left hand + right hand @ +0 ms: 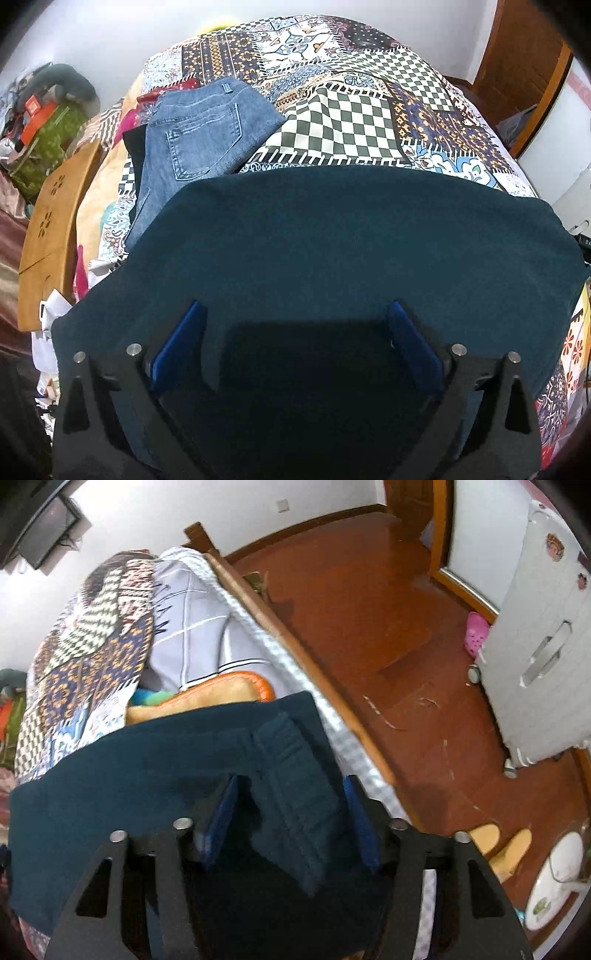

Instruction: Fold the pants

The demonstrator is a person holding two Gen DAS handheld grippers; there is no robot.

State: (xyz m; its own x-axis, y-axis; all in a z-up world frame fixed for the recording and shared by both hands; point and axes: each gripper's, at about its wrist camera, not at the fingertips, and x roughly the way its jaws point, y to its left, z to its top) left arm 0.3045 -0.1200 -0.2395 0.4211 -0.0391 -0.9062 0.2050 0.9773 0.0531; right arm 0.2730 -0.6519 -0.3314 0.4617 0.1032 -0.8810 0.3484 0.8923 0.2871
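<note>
Dark teal pants (pixel 332 236) lie spread flat across the near part of a bed with a patchwork cover (pixel 340 122). My left gripper (pixel 295 314) is open, its blue pads wide apart just above the teal cloth. In the right wrist view the same pants (pixel 147 775) reach the bed's right edge, with a ribbed waistband or cuff (pixel 295 775) lying between the fingers. My right gripper (pixel 291 790) is open over that band, holding nothing.
Folded blue jeans (pixel 199 136) lie on the bed beyond the teal pants, at the left. A wooden board (pixel 51 229) leans at the bed's left side. On the right lie the bed's wooden rail (pixel 295 646), red-brown floor (pixel 388 627), a white cabinet (pixel 535 646) and slippers (pixel 498 845).
</note>
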